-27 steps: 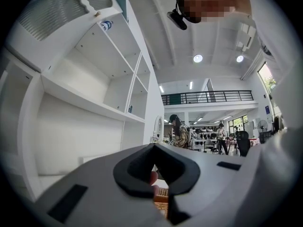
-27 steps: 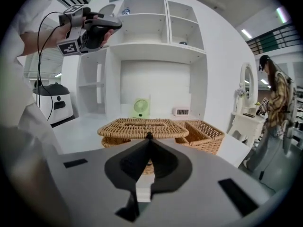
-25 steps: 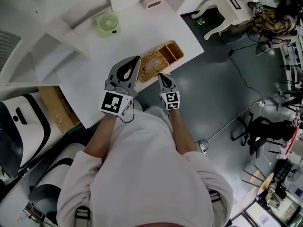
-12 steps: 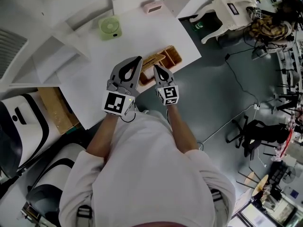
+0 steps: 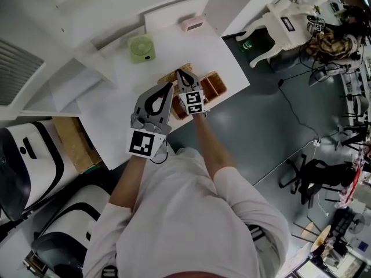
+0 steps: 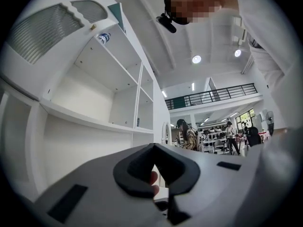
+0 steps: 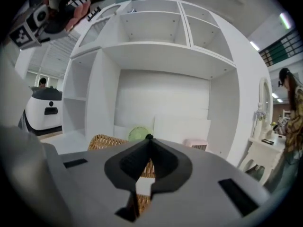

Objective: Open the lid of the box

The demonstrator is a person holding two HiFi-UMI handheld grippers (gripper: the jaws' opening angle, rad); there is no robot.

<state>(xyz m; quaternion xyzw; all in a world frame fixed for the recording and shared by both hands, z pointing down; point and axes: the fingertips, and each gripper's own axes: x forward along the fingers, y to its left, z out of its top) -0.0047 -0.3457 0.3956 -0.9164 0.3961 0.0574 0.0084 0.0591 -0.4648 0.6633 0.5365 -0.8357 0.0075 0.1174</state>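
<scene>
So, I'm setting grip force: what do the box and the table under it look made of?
The box looks like woven wicker or rattan, tan and matte; the weave shows. The table is a smooth white board, maybe laminate or painted wood, evenly plain.

From the head view, your two tongs cover most of the box point(image 5: 214, 87). The right tongs point(image 5: 181, 74) lie across its middle and the left tongs point(image 5: 169, 87) over its near-left end, so you cannot tell how its lid sits. In the right gripper view, only strips of its wicker show past the tongs' own grey body. Through the gap in the left tongs a small pinkish shape point(image 6: 152, 178) shows, too little of it to name.
</scene>
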